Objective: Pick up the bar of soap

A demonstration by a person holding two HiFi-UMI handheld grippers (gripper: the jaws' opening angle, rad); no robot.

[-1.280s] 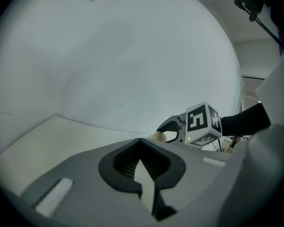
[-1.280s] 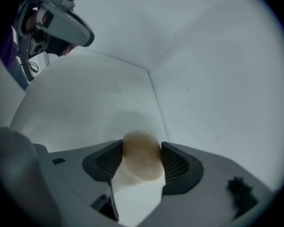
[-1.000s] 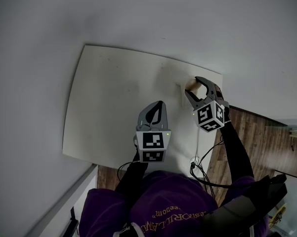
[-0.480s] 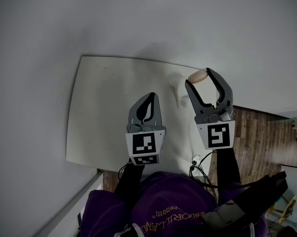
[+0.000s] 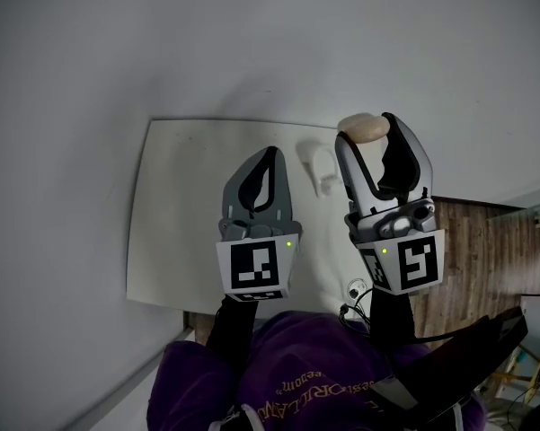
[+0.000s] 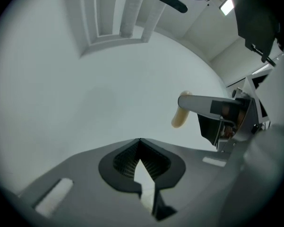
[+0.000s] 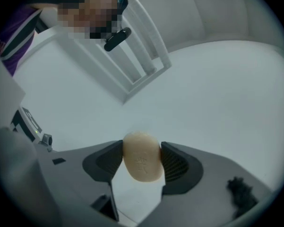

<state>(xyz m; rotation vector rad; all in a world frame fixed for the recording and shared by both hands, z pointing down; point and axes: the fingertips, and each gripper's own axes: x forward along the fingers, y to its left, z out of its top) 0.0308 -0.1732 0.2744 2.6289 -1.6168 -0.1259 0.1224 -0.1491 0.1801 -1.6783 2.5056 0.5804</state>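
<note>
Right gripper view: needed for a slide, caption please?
Right gripper shut on a pale beige oval bar of soap.

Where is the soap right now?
The bar of soap is pinched between the fingers of the right gripper. In the head view it shows at the right, over the far edge of the white table.

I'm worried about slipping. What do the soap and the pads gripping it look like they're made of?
Soap: pale cream, matte, waxy-looking solid with a faint stamped mark. Pads of the right tongs: dark, finely ribbed, probably rubber or soft plastic.
</note>
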